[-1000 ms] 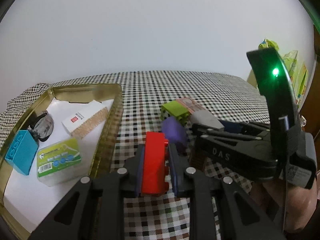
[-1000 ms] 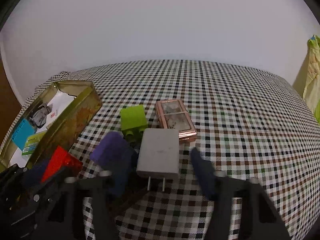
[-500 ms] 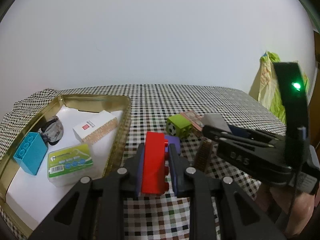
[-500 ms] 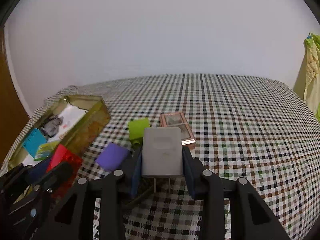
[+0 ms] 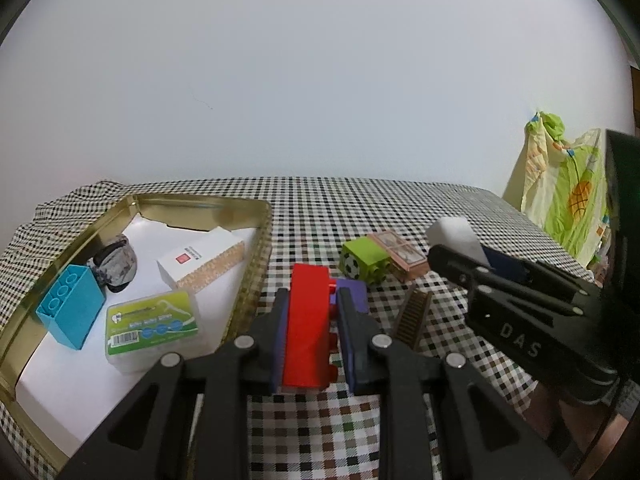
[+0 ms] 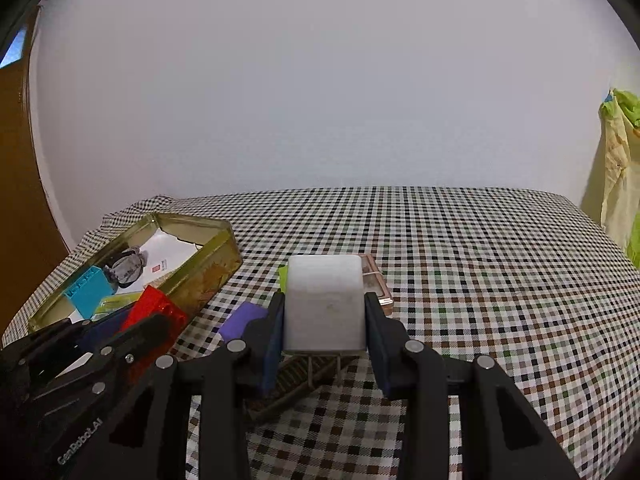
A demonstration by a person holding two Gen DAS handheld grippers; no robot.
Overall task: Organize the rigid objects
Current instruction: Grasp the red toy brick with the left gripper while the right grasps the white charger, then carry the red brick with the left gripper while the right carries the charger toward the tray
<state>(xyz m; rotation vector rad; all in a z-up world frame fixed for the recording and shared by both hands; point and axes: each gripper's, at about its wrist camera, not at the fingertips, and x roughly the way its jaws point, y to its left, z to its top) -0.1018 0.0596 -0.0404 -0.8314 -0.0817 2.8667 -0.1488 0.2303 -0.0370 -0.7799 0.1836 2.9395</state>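
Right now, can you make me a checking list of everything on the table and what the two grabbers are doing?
Surface: checkered tablecloth, wrinkled at the far left corner.
Job's things: gold tin holds blue brick, floss pick box, white box; green block, purple block, pink case, comb lie outside it.
Clutter: nothing seen.
Grippers: left gripper shut on red brick; right gripper shut on white charger, jaws just closed.
Cables: nothing seen.
Surroundings: white wall; patterned bag.

A plain white wall [image 6: 320,100] rises behind a table under a checked cloth [image 6: 480,280], with brown wood [image 6: 20,200] at the left edge.
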